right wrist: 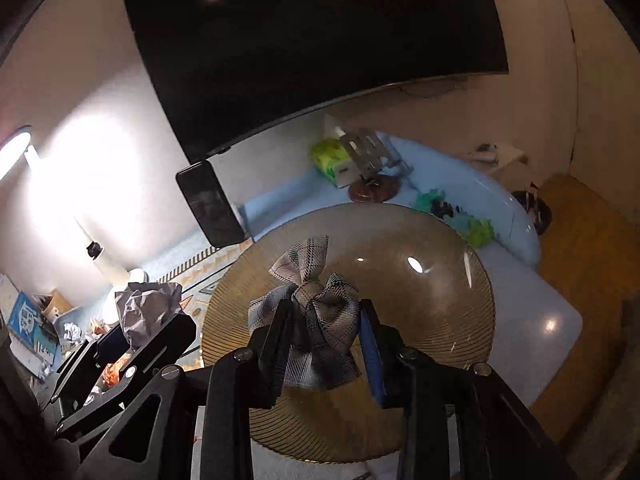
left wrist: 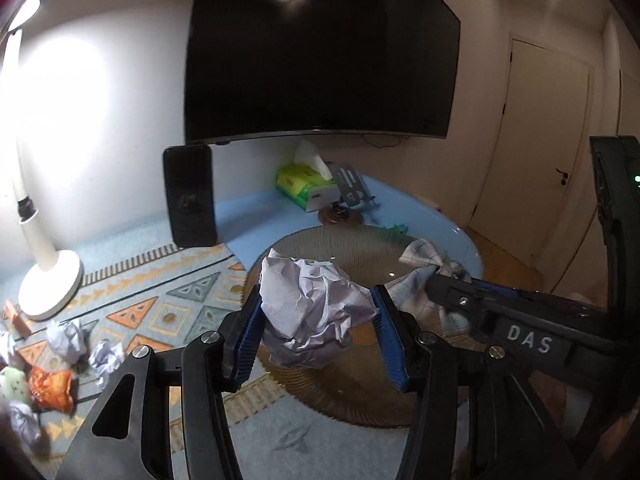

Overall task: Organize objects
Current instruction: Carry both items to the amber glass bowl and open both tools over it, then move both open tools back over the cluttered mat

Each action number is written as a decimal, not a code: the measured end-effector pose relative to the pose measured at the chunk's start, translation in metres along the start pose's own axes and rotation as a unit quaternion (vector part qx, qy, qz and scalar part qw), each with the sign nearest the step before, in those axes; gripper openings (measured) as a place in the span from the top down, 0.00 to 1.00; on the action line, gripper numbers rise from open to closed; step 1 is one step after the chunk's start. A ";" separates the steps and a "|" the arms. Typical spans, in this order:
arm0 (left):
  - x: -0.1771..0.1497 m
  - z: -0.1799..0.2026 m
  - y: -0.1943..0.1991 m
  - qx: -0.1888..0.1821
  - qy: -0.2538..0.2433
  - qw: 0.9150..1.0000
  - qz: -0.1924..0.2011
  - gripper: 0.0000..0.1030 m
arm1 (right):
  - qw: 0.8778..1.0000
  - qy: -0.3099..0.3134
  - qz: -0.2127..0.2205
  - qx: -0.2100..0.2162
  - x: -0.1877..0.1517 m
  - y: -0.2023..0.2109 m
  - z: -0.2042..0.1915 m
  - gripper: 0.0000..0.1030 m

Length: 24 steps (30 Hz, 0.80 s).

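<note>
My left gripper (left wrist: 318,322) is shut on a crumpled ball of white paper (left wrist: 316,308), held over the near left edge of a round ribbed glass dish (left wrist: 360,392). The same paper ball (right wrist: 146,308) shows at the left of the right wrist view, between the left gripper's fingers. My right gripper (right wrist: 324,344) is shut on a grey plaid cloth bow (right wrist: 316,320), held above the middle of the glass dish (right wrist: 440,320). In the left wrist view the bow (left wrist: 424,276) hangs from the right gripper's tip on the right.
More crumpled paper (left wrist: 66,336) and an orange snack bag (left wrist: 52,390) lie on the patterned rug (left wrist: 168,300). A black phone (left wrist: 190,196), a green tissue pack (left wrist: 304,184), a metal stand (right wrist: 372,152) and a white lamp base (left wrist: 50,284) stand nearby.
</note>
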State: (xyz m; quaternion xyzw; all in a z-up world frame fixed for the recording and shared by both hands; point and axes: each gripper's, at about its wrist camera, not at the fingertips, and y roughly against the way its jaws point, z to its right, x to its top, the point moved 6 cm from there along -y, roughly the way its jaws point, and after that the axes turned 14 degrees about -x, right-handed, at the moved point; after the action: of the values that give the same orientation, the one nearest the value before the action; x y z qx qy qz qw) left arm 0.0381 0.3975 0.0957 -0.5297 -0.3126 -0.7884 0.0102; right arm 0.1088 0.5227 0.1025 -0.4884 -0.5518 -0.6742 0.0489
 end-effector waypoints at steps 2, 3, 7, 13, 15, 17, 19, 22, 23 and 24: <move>-0.002 -0.003 -0.010 0.004 0.013 1.000 -0.017 0.37 | 0.999 0.002 -0.012 -0.035 0.000 -0.008 0.006 0.59; -0.004 -0.006 -0.011 0.000 0.022 1.000 -0.020 0.31 | 0.999 0.001 -0.016 -0.044 0.000 -0.010 0.010 0.55; -0.014 -0.024 0.007 0.000 0.050 0.999 -0.007 0.22 | 0.999 -0.010 -0.006 -0.031 -0.001 -0.002 0.015 0.53; -0.038 -0.060 0.087 0.046 0.076 0.995 0.034 0.22 | 0.997 0.054 0.039 0.035 -0.011 0.036 -0.041 0.34; -0.053 -0.078 0.125 0.073 0.091 0.991 0.061 0.22 | 0.993 0.079 0.060 0.071 -0.022 0.053 -0.073 0.27; -0.073 -0.101 0.165 0.122 0.109 0.983 0.085 0.22 | 0.985 0.115 0.068 0.110 -0.038 0.063 -0.114 0.27; -0.094 -0.123 0.200 0.183 0.122 0.971 0.093 0.22 | 0.977 0.149 0.057 0.139 -0.061 0.064 -0.155 0.27; -0.129 -0.161 0.243 0.250 0.149 0.953 0.084 0.22 | 0.965 0.180 0.026 0.190 -0.098 0.057 -0.214 0.28; -0.142 -0.177 0.256 0.265 0.163 0.947 0.081 0.22 | 0.960 0.191 0.014 0.206 -0.112 0.053 -0.234 0.28; -0.154 -0.194 0.269 0.282 0.179 0.939 0.077 0.22 | 0.955 0.202 0.007 0.219 -0.124 0.051 -0.252 0.28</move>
State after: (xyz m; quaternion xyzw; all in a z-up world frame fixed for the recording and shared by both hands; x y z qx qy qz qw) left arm 0.0384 0.0353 0.0483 -0.3776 -0.4737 -0.7464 0.2756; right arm 0.0511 0.2447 0.0713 -0.3228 -0.6609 -0.6214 0.2699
